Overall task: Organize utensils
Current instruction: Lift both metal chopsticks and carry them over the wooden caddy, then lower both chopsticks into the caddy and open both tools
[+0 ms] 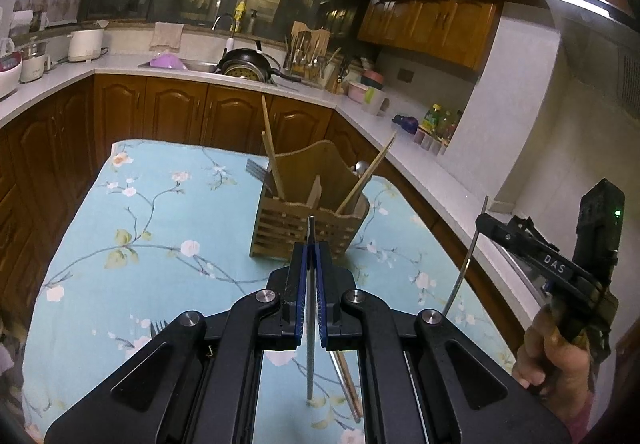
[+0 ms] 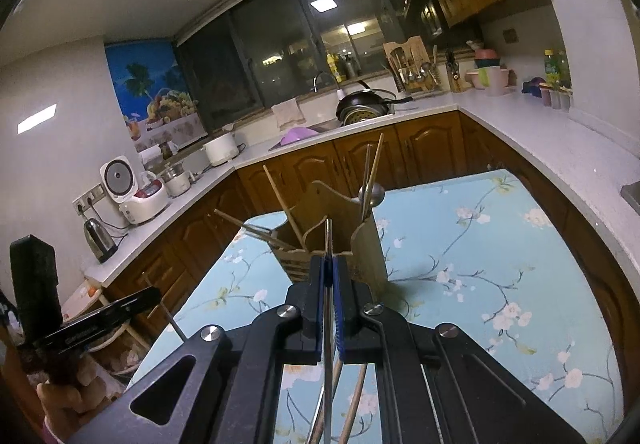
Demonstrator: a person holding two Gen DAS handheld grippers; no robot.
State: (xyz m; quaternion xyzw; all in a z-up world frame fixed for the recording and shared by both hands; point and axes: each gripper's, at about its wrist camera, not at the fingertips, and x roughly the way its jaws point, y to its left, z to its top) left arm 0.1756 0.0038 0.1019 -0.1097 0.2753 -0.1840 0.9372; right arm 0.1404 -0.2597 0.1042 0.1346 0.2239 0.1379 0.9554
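A wooden slatted utensil holder [image 1: 308, 199] stands on the blue floral table and holds wooden chopsticks [image 1: 273, 151] and a metal spoon [image 1: 362, 167]. My left gripper [image 1: 311, 250] is shut on a thin metal utensil [image 1: 310, 324], just in front of the holder. My right gripper [image 2: 329, 264] is shut on a thin metal utensil [image 2: 328, 344], close to the holder [image 2: 340, 244]. The right gripper also shows in the left wrist view [image 1: 486, 222] with its metal utensil [image 1: 466, 268] hanging down. A fork [image 1: 158, 327] and loose chopsticks [image 1: 350, 384] lie on the table below.
The table with the floral cloth [image 1: 160, 228] has white counters [image 1: 420, 163] and wooden cabinets around it. A sink with a black pan [image 1: 244, 63] is at the back. Appliances [image 2: 136, 191] stand on the left counter. More chopsticks [image 2: 356, 396] lie under my right gripper.
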